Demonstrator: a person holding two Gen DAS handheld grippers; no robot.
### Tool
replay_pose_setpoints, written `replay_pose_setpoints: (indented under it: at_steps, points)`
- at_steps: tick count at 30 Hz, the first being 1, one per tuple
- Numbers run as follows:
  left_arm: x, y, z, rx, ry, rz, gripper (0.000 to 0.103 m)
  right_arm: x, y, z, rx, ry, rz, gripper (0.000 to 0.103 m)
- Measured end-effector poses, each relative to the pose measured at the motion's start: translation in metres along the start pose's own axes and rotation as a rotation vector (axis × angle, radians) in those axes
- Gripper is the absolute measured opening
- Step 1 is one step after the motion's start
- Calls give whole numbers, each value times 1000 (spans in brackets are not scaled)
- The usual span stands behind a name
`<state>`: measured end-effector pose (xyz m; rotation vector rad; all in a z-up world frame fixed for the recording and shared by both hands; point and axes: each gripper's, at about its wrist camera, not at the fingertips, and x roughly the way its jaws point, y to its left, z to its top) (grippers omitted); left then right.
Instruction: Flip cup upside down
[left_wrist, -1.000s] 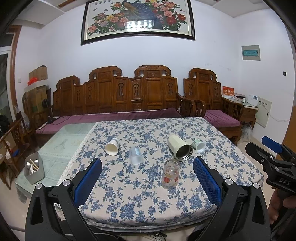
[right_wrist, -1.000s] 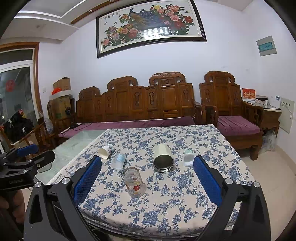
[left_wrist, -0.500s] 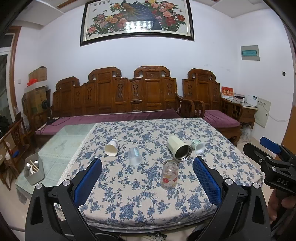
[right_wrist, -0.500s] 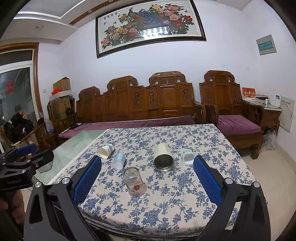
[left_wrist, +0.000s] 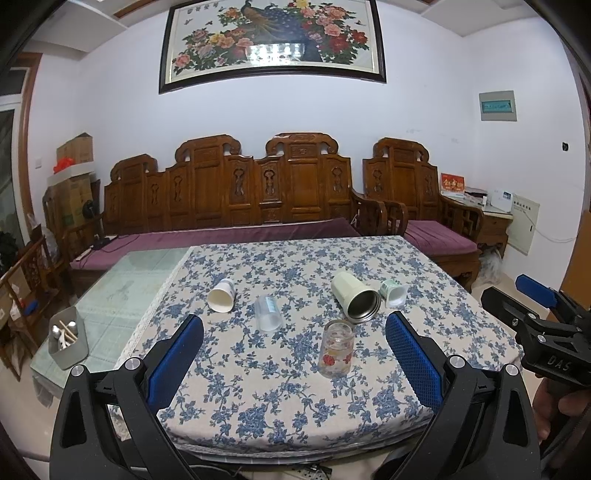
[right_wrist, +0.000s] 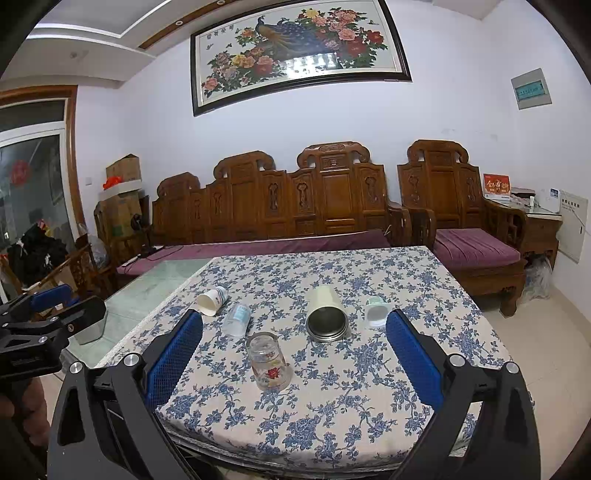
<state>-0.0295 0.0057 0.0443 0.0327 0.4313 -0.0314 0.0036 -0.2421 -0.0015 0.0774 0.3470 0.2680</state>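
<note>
Left wrist view: the left gripper (left_wrist: 294, 349) gapes wide, empty, short of the tabletop's near edge; the glass cup (left_wrist: 336, 348) stands just inside that edge

Right wrist view: the right gripper (right_wrist: 294, 349) is likewise spread, gripping nothing, the glass cup (right_wrist: 269, 361) between its fingers' line of sight

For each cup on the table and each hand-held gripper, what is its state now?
Glass cup: standing, not held.
Paper cup: on its side.
Clear plastic cup: on its side.
Metal cup: on its side.
Small green cup: on its side.
Left hand-held gripper: open, empty.
Right hand-held gripper: open, empty.
</note>
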Motion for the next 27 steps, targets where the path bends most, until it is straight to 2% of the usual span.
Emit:
replay_pose_setpoints:
  at_steps: [27]
  points:
    - [-2,-4,-1,2,-5,-3,95,0,-1,-1,3,-2,0,100]
